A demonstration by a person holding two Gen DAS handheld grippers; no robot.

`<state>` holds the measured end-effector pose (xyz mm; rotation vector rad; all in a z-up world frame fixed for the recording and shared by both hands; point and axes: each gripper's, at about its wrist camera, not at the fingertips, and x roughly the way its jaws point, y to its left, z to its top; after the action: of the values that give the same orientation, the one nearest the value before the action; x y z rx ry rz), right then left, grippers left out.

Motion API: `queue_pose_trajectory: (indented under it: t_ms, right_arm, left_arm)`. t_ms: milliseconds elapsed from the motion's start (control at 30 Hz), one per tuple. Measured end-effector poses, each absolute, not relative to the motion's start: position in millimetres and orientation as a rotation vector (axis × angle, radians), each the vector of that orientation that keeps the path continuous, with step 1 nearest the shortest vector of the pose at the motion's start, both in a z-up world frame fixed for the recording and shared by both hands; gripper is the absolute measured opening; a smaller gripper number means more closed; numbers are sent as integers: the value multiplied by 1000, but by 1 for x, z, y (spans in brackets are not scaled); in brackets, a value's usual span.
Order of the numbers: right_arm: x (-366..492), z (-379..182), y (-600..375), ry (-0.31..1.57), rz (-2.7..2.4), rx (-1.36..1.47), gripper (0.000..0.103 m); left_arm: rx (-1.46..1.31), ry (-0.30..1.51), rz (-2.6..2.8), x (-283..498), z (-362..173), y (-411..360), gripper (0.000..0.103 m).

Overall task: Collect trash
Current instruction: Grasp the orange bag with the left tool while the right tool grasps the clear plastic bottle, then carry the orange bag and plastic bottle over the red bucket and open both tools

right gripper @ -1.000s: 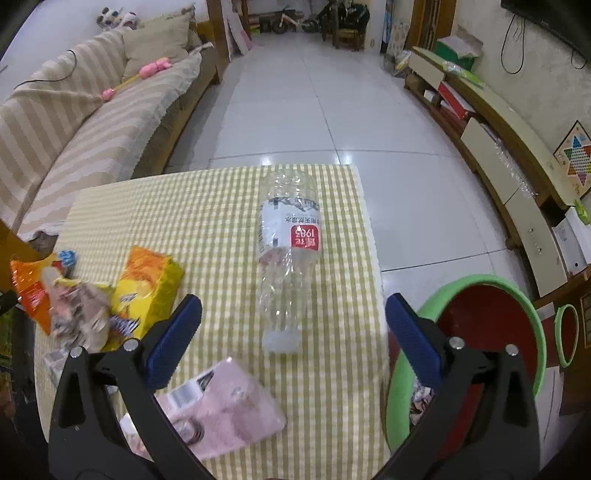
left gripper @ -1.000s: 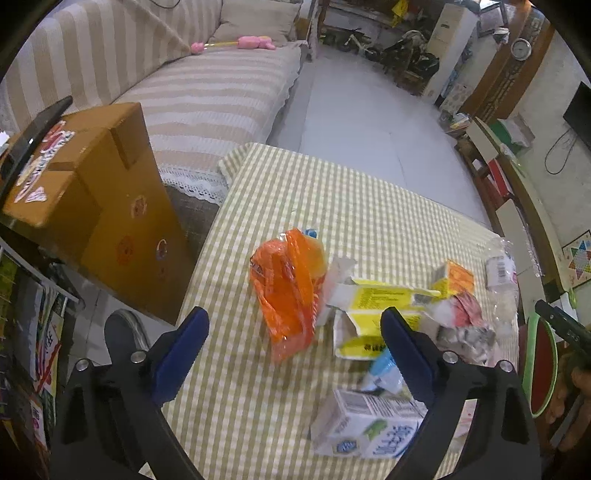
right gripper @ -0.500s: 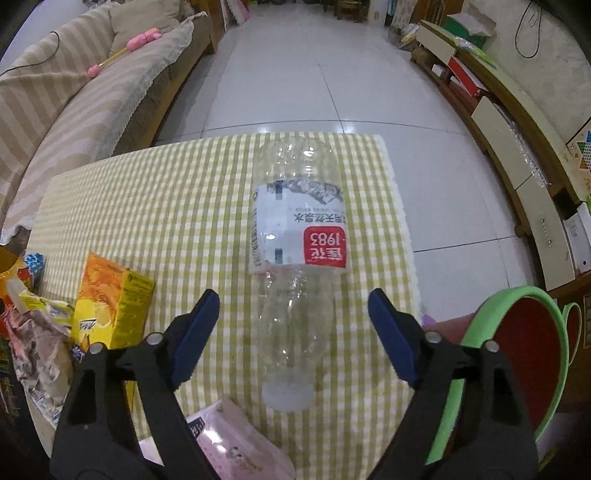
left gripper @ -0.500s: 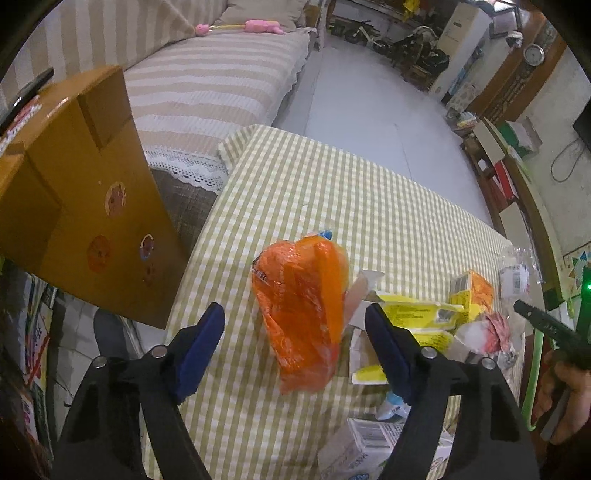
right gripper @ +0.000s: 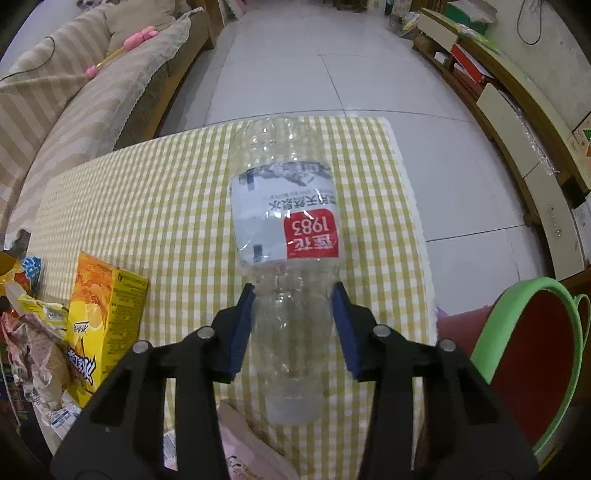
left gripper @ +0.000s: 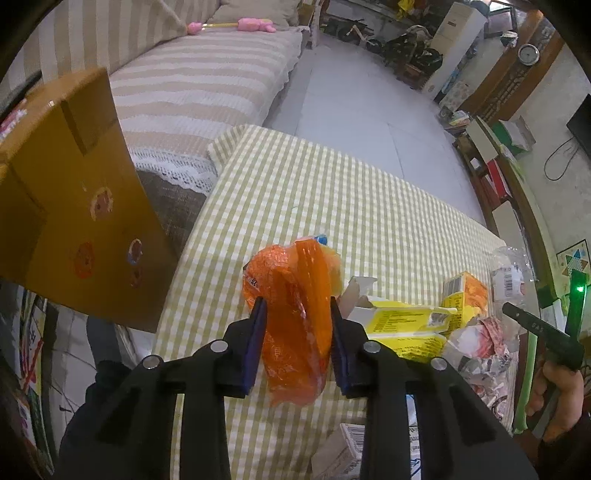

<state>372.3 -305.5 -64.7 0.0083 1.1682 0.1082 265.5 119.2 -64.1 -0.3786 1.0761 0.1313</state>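
Left gripper (left gripper: 295, 314) clamped on orange wrapper (left gripper: 295, 299) — right gripper (right gripper: 293, 299) pinching clear bottle (right gripper: 288, 236), both over checked tablecloth (right gripper: 147, 199).

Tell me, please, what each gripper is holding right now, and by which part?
The left gripper pinches the orange plastic bag across its middle. The right gripper clamps the clear plastic bottle on its body just below the label, toward the cap end.

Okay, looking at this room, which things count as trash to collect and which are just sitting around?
Job:
orange wrapper, in the left tool
clear bottle, in the right tool
yellow carton
yellow snack box
crumpled paper
green bin

Lying about:
cardboard box
sofa
pink toy
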Motion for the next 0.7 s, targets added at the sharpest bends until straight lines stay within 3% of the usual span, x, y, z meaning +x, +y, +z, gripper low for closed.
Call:
queue_pose_trajectory:
  t_ms: [700]
  right_arm:
    - [303,26,-318,1004,167,82,40]
  left_arm:
    - [-338,939,113,224,14,107,13]
